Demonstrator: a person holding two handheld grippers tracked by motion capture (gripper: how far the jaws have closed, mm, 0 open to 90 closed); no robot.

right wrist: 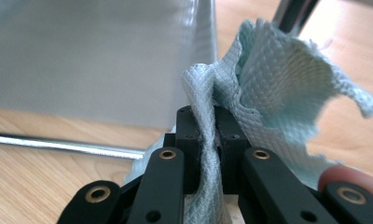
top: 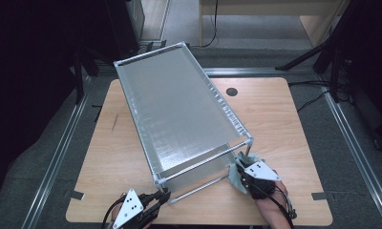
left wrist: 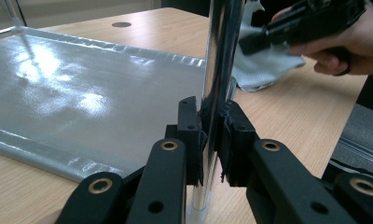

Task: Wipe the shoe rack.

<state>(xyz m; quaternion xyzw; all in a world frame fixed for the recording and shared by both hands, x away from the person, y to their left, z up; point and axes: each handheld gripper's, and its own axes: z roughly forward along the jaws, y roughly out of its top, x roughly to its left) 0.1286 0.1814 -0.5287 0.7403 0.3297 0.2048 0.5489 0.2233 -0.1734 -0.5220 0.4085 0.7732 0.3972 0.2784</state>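
Cloth [right wrist: 268, 93] pinched in R gripper [top: 247, 177], just beside rack's near-right post [top: 249, 145], post upright, long axis vertical, ahead-left of jaws. L gripper [left wrist: 213, 135] clamped on near-left post [left wrist: 219, 70], steadying rack [top: 179, 109]. R nearer for wiping.

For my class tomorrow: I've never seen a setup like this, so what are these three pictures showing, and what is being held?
A person works at a wooden table with a hand-held claw in each hand. One camera looks down from above; the other two ride on the claws and look along their black jaws. On the table stands a metal-framed rack with grey fabric shelves. The left claw is clamped on a shiny upright post at the rack's near corner. The right claw pinches a pale blue-green cloth beside the rack's other near corner, apparently for wiping.
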